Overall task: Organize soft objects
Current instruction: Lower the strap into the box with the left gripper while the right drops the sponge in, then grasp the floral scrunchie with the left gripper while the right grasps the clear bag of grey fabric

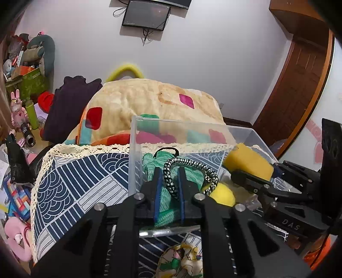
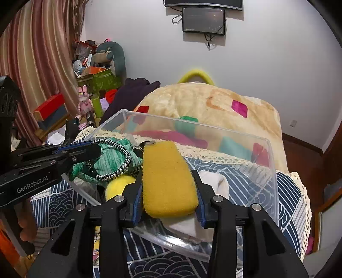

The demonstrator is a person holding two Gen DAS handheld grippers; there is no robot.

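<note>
Jaws of the left gripper [image 1: 169, 171] are standing slightly apart, with a black-and-white braided cord [image 1: 171, 181] running between the two blue-lined pads; from the left wrist view I cannot tell whether the pads are pressing on it or only flanking it. Under the cord a green knitted cloth [image 1: 190, 173] is lying bunched inside the clear plastic box [image 1: 136, 149], and a yellow ball [image 1: 223, 194] is sitting just beside the cloth on the box floor.

Jaws of the right gripper [image 2: 168, 171] are pinching a yellow sponge [image 2: 168, 181] by its long sides, and the sponge is sticking out forward past the fingertips, over the inside of the box. Below the sponge a white folded cloth [image 2: 215, 184] is resting in the box near its front wall.

Both grippers are reaching into the same box from the near side, the left one over the end with the green cloth, the right one nearer the middle. The box is standing on a surface covered by a blue-and-white patterned cloth [image 1: 85, 181] with a lace edge. A flowered fabric piece [image 1: 181, 260] is lying on that cloth just in front of the box. Behind the box a cream blanket [image 2: 213, 107] with coloured patches is lying heaped up, and a dark screen [image 2: 203, 20] is hanging on the wall beyond.
</note>
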